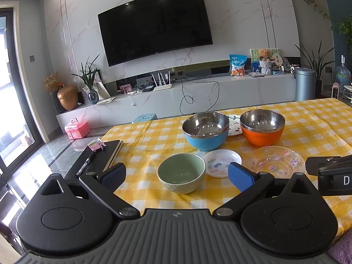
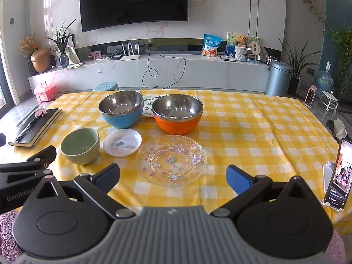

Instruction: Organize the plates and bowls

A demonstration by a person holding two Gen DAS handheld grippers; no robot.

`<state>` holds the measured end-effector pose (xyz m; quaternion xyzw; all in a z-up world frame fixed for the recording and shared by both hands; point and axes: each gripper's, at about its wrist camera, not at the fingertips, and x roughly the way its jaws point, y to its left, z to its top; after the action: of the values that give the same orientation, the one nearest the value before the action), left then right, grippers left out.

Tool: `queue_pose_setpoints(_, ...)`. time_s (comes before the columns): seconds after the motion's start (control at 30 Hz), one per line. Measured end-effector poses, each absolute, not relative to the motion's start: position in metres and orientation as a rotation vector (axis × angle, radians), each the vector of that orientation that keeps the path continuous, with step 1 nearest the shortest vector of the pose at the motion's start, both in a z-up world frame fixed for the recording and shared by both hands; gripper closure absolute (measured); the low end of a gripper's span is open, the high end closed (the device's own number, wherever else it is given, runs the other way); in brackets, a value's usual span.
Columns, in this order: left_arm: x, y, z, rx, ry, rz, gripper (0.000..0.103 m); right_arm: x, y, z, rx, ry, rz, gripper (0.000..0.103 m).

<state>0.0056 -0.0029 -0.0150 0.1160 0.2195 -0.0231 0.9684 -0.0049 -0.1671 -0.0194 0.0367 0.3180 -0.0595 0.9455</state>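
Observation:
On the yellow checked tablecloth (image 2: 253, 118) stand a blue steel-lined bowl (image 2: 121, 110), an orange steel-lined bowl (image 2: 177, 114), a green ceramic bowl (image 2: 80, 146), a small white patterned plate (image 2: 122, 142) and a clear glass plate (image 2: 171, 160). Another white plate (image 2: 148, 106) lies behind, between the two big bowls. My left gripper (image 1: 177, 177) is open and empty, with the green bowl (image 1: 181, 172) between its fingers' line of view. My right gripper (image 2: 172, 177) is open and empty, just before the glass plate.
A black notebook with a pen (image 2: 36, 124) lies at the table's left edge. A phone on a stand (image 2: 340, 173) is at the right edge. A TV cabinet (image 2: 154, 70) stands beyond the table.

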Motion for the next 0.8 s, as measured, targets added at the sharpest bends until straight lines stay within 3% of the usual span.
queue_pose_setpoints(0.37,0.001,-0.009,-0.026,0.159,0.391,-0.123,0.000,-0.016,-0.180,-0.031,0.123,0.468,-0.023,0.002)
queue_pose_setpoints(0.8,0.023,-0.022,-0.040,0.066,0.428,-0.201,0.000,0.009,-0.221,-0.066,0.214,0.503,-0.078,0.002)
